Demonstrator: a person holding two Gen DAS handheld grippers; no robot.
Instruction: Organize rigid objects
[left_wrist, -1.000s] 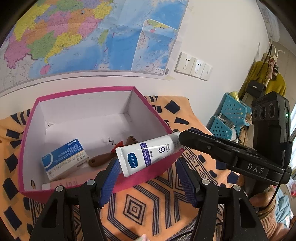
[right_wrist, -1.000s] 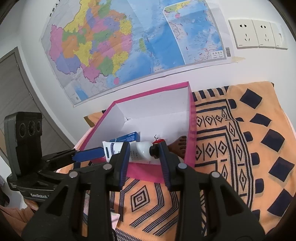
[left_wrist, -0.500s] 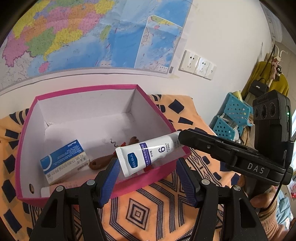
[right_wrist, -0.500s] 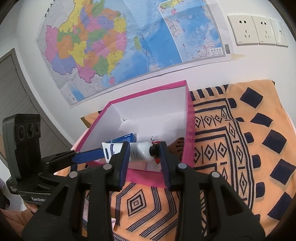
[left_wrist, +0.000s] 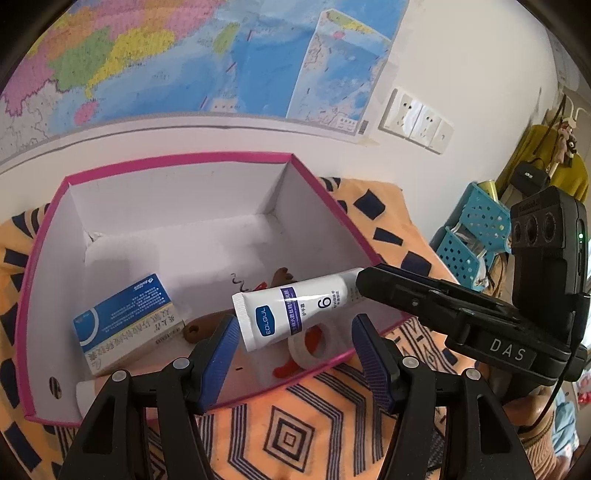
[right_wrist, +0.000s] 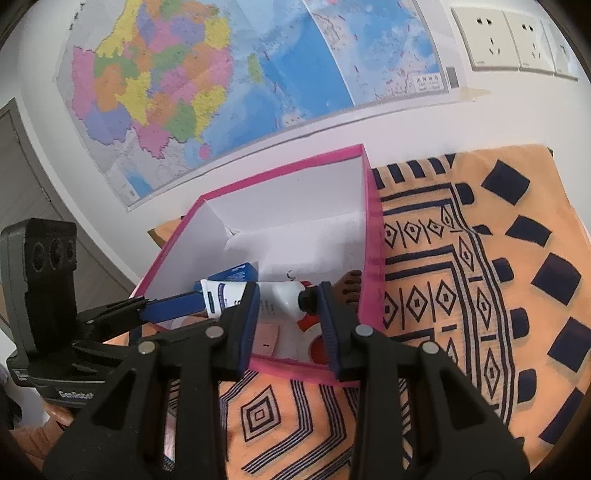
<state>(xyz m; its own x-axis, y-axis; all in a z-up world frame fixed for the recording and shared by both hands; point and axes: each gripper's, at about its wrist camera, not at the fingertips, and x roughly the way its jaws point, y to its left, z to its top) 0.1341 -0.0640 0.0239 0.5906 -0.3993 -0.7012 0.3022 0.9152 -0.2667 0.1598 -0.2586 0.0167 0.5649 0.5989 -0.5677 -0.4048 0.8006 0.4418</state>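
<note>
the right gripper (right_wrist: 286, 297) is clamped on the cap end of the white tube (left_wrist: 295, 312), holding it above the pink box (left_wrist: 325, 192). the left gripper (left_wrist: 293, 345) stands apart and empty beneath the tube. a blue carton (left_wrist: 127, 319) and tape roll (left_wrist: 314, 345) lie inside.

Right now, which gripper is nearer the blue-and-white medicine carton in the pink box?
Left. The left gripper hangs open beside the carton; the right gripper holds the tube farther over.

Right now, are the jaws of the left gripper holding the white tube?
No, the white tube is gripped at its cap end by the right gripper, while the left gripper stands open below it.
</note>
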